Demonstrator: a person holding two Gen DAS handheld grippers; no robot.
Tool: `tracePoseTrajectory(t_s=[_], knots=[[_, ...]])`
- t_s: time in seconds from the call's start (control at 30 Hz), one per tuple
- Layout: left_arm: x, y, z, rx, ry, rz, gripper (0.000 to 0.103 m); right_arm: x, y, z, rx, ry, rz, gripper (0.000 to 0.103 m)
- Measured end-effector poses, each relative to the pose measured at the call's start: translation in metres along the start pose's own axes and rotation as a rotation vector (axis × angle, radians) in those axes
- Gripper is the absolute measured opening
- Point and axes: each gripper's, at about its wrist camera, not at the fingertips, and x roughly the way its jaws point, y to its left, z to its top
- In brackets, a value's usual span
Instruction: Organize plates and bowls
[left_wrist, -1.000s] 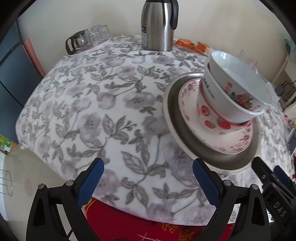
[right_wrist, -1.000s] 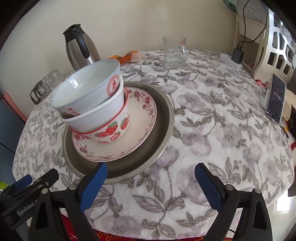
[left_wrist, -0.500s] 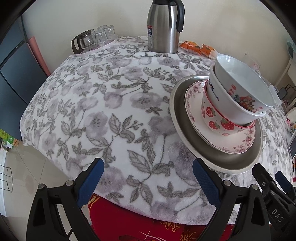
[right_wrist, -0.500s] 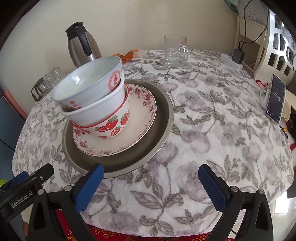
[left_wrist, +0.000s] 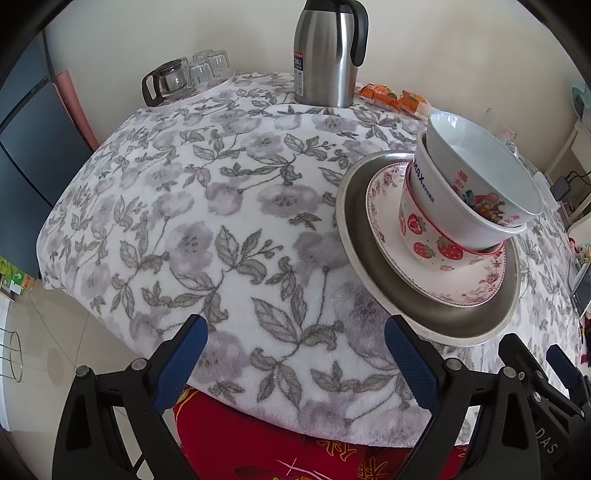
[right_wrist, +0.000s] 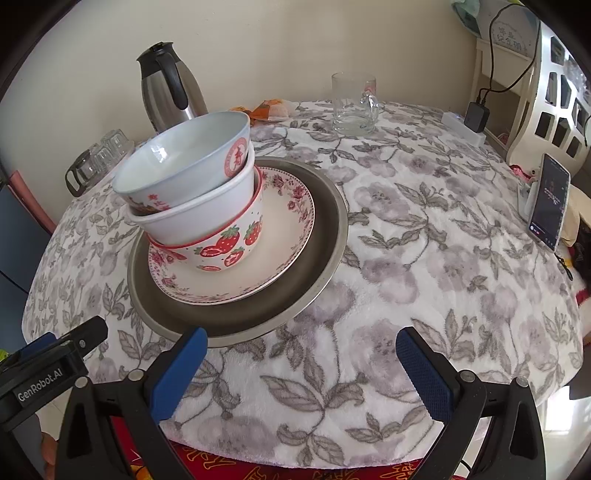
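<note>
A stack of dishes stands on the flowered tablecloth. Its base is a wide metal plate (left_wrist: 424, 317) (right_wrist: 314, 273) carrying a floral-rimmed plate (left_wrist: 461, 284) (right_wrist: 284, 236). On that sits a strawberry bowl (left_wrist: 424, 240) (right_wrist: 229, 247), then a white bowl (left_wrist: 439, 199) (right_wrist: 199, 218), then a tilted bowl with red characters (left_wrist: 480, 166) (right_wrist: 184, 162). My left gripper (left_wrist: 295, 347) is open, with nothing between its jaws, near the table's front edge to the left of the stack. My right gripper (right_wrist: 303, 350) is open wide with nothing in it; its left fingertip (right_wrist: 188, 350) is just before the metal plate's near rim.
A steel thermos jug (left_wrist: 325, 55) stands at the back, with a glass carafe and upturned cups on a tray (left_wrist: 184, 77) to its left. Snack packets (left_wrist: 388, 99) and a glass mug (right_wrist: 351, 103) are behind the stack. A phone on a stand (right_wrist: 546, 203) and a charger (right_wrist: 476, 118) are at the right.
The right gripper's jaws have spread a little wider. Both views have shifted only slightly. The stack of dishes has not moved.
</note>
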Motion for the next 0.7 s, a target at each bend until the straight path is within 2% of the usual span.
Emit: tracePoseTrajectory(t_s=[0.53, 0.7], knots=[[0.0018, -0.0014, -0.0001, 0.003, 0.007, -0.011, 0.097, 0.0013, -0.0020, 0.0018, 0.002, 0.004, -0.004, 0.103], [-0.0033, -0.0025, -0.0010, 0.005, -0.022, -0.007, 0.097, 0.0013, -0.0019, 0.0022, 0.004, 0.005, -0.006, 0.103]])
